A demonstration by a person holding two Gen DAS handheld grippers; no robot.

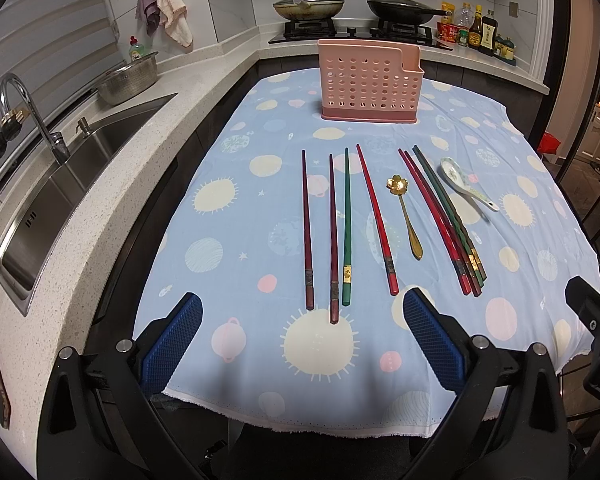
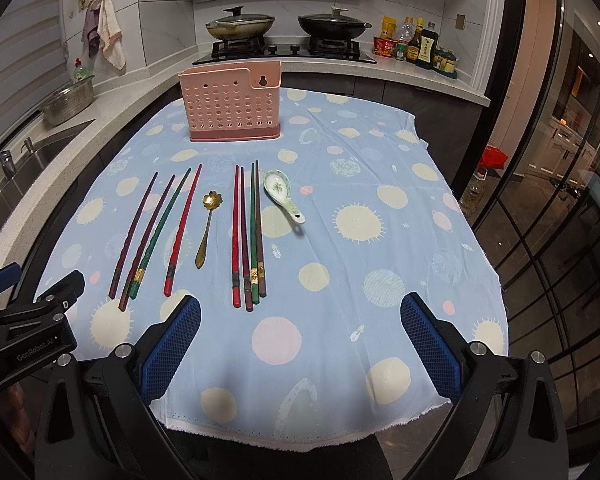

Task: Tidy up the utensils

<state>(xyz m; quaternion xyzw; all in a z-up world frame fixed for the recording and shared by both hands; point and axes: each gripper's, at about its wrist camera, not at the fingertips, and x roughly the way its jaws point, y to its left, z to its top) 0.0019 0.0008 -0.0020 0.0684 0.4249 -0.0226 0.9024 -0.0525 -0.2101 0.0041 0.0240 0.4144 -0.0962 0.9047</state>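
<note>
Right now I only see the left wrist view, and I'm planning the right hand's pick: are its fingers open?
Observer: Yes, the right gripper is open and empty, above bare tablecloth.
Operator: What lies nearest it?
Observer: The four bundled chopsticks; their near ends lie just beyond its left finger.
Operator: Anything on the holder I'm missing?
Observer: A keyhole slot in the raised corner of the pink utensil holder.

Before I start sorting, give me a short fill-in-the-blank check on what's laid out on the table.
1. The pink utensil holder stands ____ of utensils.
2. The gold spoon lies between two groups of ____.
3. The ceramic spoon lies on the ____ end of the row.
4. Both hand-held grippers are ____.

Missing words: empty; chopsticks; right; open
</note>
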